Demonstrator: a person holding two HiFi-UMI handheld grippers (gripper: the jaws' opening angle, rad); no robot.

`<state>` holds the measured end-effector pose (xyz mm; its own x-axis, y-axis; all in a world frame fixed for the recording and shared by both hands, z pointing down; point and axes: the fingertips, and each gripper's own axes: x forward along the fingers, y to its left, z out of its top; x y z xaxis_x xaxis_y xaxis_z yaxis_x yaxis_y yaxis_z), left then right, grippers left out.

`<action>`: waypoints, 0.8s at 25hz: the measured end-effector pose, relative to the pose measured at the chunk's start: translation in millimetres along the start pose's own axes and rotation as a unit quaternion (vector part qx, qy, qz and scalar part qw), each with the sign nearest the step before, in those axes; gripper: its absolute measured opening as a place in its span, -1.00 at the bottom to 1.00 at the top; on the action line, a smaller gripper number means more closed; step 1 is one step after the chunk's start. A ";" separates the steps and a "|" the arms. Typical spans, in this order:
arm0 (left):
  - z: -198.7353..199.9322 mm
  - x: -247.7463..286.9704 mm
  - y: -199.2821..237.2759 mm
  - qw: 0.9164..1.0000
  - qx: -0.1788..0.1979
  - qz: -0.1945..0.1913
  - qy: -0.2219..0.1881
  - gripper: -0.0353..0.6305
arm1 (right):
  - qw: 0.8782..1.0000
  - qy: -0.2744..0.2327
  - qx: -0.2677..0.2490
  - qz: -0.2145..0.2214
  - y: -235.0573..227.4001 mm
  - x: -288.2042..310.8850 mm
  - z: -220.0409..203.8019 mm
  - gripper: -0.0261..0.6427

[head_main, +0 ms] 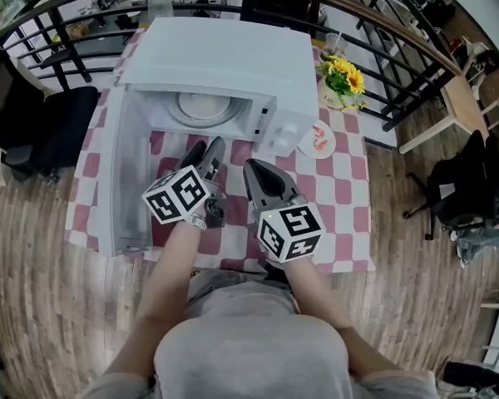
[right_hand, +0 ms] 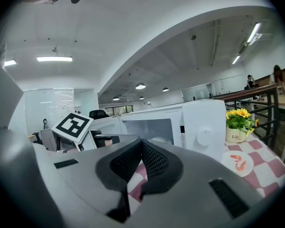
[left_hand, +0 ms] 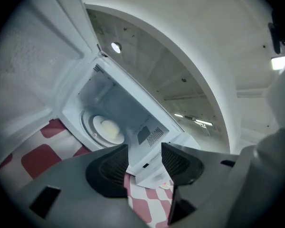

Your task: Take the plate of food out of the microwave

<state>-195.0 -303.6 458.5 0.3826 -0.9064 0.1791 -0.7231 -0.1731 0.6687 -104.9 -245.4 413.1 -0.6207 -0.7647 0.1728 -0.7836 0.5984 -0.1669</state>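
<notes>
The white microwave (head_main: 224, 65) stands on a red-and-white checked table with its door (head_main: 121, 181) swung wide to the left. Inside, a white plate (head_main: 204, 106) carrying pale yellow food (left_hand: 109, 127) rests on the turntable. My left gripper (head_main: 206, 150) hovers in front of the cavity, short of the plate; its jaws are open and empty (left_hand: 145, 148). My right gripper (head_main: 254, 169) is beside it to the right, also in front of the opening. Its tips (right_hand: 141, 144) meet with nothing between them.
A small plate with shrimp (head_main: 318, 139) lies on the table right of the microwave, next to a pot of yellow flowers (head_main: 343, 80). A black railing (head_main: 399, 65) curves behind the table. A dark chair (head_main: 54, 127) stands to the left.
</notes>
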 end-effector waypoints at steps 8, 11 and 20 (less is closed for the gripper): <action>-9.4 33.0 51.2 0.993 -0.111 0.030 0.023 -0.24 | 1.000 0.023 -0.004 0.002 -3.0 15.8 -12.3 -0.85; -10.6 44.9 69.7 0.987 -0.155 0.038 0.021 -0.10 | 0.999 0.033 -0.004 0.003 -4.9 21.0 -17.9 -0.85; -15.5 71.2 116.9 0.952 -0.289 0.102 0.004 0.03 | 0.998 0.056 -0.003 0.005 -13.5 36.0 -30.8 -0.85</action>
<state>-243.4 -382.4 560.6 0.2744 -0.8954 0.3507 -0.3458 0.2484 0.9048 -117.4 -273.7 451.5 -0.6271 -0.7276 0.2783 -0.7774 0.6075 -0.1634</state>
